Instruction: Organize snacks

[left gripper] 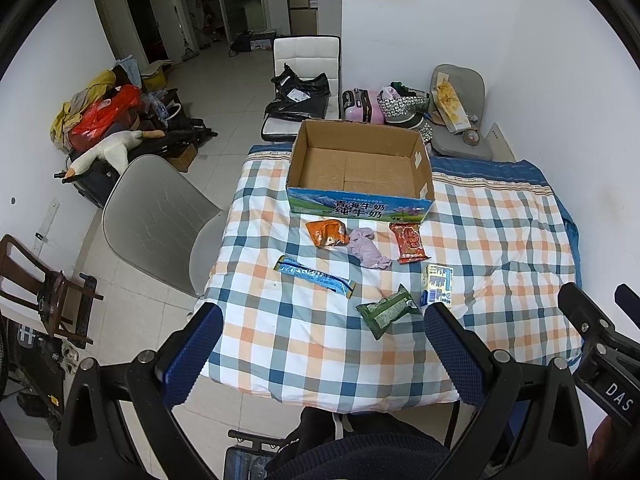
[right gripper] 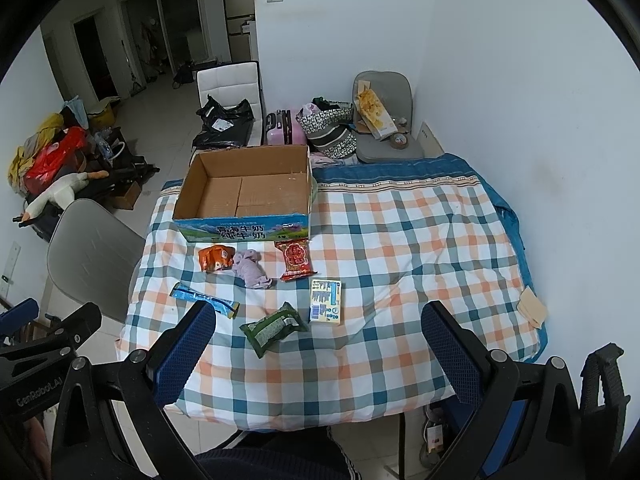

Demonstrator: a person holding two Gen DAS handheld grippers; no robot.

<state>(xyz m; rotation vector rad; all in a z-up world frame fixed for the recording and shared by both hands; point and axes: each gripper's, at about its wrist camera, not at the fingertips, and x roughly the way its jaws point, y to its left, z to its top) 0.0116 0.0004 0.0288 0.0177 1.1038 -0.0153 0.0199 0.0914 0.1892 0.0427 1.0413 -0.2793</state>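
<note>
Nothing is gripped yet; both sets of fingers (left gripper: pixel 452 344) (right gripper: pixel 188 344) are held open. Next, the green packet (right gripper: pixel 274 328) must be grasped and dropped in the box (right gripper: pixel 244 232).

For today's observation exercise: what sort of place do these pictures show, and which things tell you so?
Probably a lived-in flat. A table under a checked cloth holds snack packets and an open cardboard box, a pink suitcase stands by the wall, and bags of clothes are piled on the tiled floor.

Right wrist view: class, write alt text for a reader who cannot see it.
An empty open cardboard box sits on a checked cloth, with six small items loose in front of it, among them a green packet and a blue bar. The right gripper hovers nearby, jaws wide apart, holding nothing.
</note>
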